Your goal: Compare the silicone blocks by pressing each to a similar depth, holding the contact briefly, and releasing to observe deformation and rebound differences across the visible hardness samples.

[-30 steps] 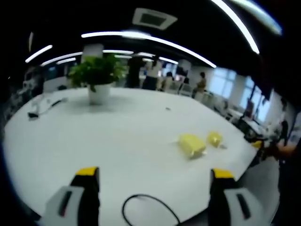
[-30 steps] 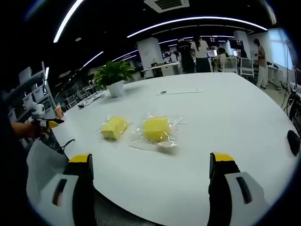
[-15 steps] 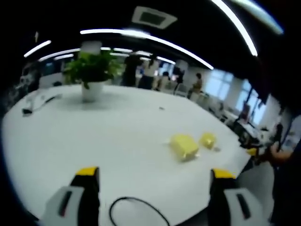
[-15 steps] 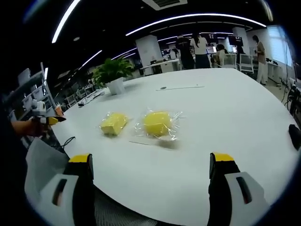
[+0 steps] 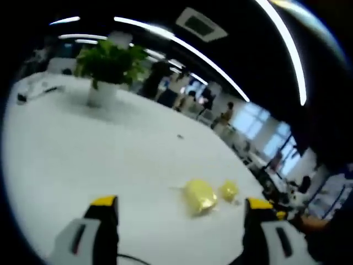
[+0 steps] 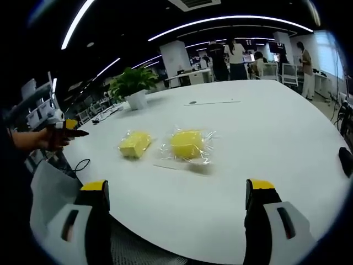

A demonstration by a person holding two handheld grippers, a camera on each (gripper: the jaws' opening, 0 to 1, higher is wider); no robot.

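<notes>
Up close, the right gripper (image 6: 176,207) has its yellow-tipped jaws spread wide with nothing between them, hanging over the near edge of the white table (image 6: 265,138). Beyond the jaws lie two yellow silicone blocks in clear crinkled wrappers, side by side but apart: the larger block (image 6: 187,144) toward the middle and the smaller block (image 6: 134,144) to its left in this view. Neither jaw touches them. Farther left, a person's hand holds the left gripper (image 6: 69,128) off the table edge, near a black cable (image 6: 80,165). A potted plant (image 6: 132,88) stands at the far side of the table.

Likewise, the left gripper (image 5: 179,207) is wide apart and holding nothing. Ahead of its jaws, the larger block (image 5: 198,194) and the smaller block (image 5: 228,190) rest on the table (image 5: 83,149), well clear of the tips. The potted plant (image 5: 105,69) stands far beyond, with people standing in the office behind.
</notes>
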